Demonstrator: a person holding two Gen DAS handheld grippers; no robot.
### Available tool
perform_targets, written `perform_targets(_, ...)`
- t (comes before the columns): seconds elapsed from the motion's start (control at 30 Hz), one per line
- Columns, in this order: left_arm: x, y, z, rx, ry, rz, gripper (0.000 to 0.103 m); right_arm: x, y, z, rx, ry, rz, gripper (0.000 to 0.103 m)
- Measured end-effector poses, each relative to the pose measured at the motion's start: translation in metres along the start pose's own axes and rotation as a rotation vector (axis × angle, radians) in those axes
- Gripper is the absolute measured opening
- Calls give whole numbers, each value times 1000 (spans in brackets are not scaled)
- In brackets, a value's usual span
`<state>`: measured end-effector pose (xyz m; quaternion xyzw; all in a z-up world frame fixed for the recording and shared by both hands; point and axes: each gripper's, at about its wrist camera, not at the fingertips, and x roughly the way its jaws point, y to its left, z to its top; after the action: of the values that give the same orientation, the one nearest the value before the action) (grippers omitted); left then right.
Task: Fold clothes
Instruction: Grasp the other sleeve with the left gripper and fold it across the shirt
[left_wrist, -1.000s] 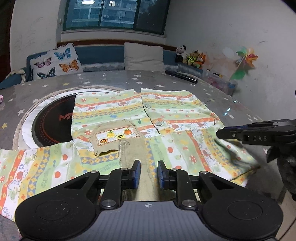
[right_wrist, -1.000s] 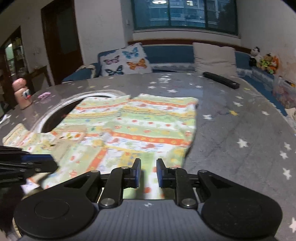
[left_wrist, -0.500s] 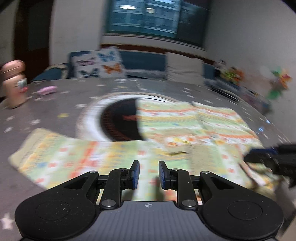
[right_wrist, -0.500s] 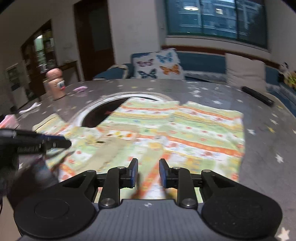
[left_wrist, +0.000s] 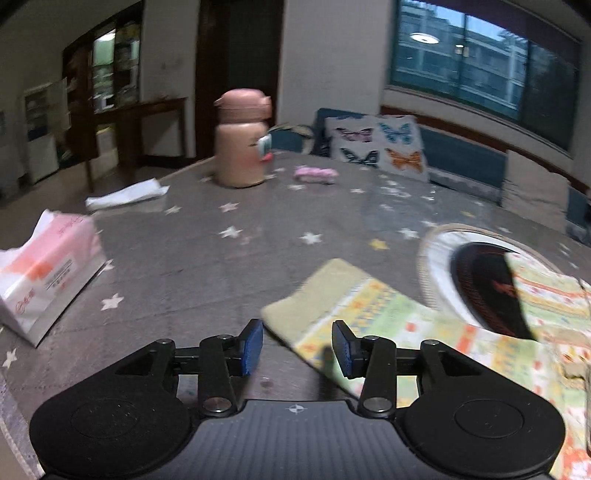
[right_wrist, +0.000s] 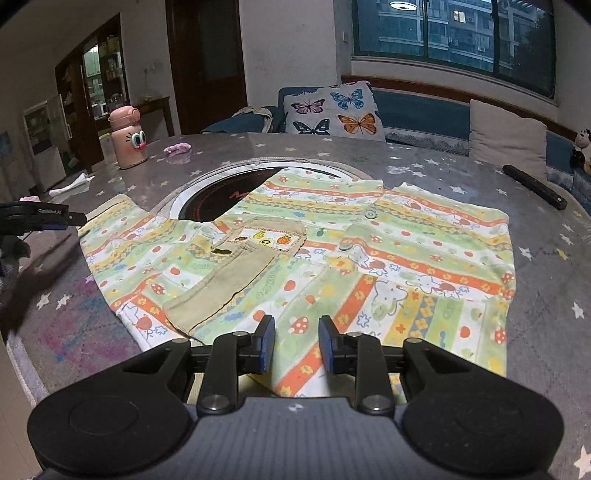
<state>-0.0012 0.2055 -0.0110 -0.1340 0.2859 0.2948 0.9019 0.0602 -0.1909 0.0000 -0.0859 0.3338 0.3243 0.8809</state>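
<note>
A child's patterned shirt (right_wrist: 369, 258) in green, yellow and orange lies spread flat on the star-print table, with a beige collar and placket (right_wrist: 236, 266) down its middle. Its left sleeve (left_wrist: 354, 302) reaches out to the left. My left gripper (left_wrist: 297, 345) is open, with the sleeve's cuff edge just ahead of and between its fingers. It also shows at the left edge of the right wrist view (right_wrist: 44, 218). My right gripper (right_wrist: 295, 341) is open and empty, low over the shirt's near hem.
A round black hob (right_wrist: 221, 199) with a white rim sits under the shirt's far left part. A pink bottle (left_wrist: 242, 144), a tissue pack (left_wrist: 44, 273), a white paper (left_wrist: 125, 194) and a pink cloth (left_wrist: 316, 174) lie to the left. A black remote (right_wrist: 533, 186) lies at the far right.
My left gripper swung left from the shirt's middle to the left sleeve's cuff and opened wider. My right gripper turned left, moved toward the shirt's middle hem and opened wider.
</note>
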Motion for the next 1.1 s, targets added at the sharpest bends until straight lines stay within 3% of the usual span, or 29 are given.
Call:
perform_targets(0.23,16,2,4,-13,17,-30,39,-6,-1,-1,14,-4,0,26)
perform_targets(0.4,18,4,5,-44,20,-66,8,-13,-2,-2,33,-16,-3,26)
perform_targets(0.47,13,2,6,-55,19,-100,6,-15,-4,-3,47,-22,-7,26)
perform_targets(0.8,-60,-78,8,55,-50,-483,5,-29,-19,-6,128,-56,-21,26)
perform_targets(0.93,-82,-121,-1,112,-29,-643,5,-36,-26,-6,165,-77,-18,25)
perform_targets(1.1,-96,-171,-28,223,31,-765,5,-41,-39,-5,231,-91,-4,25)
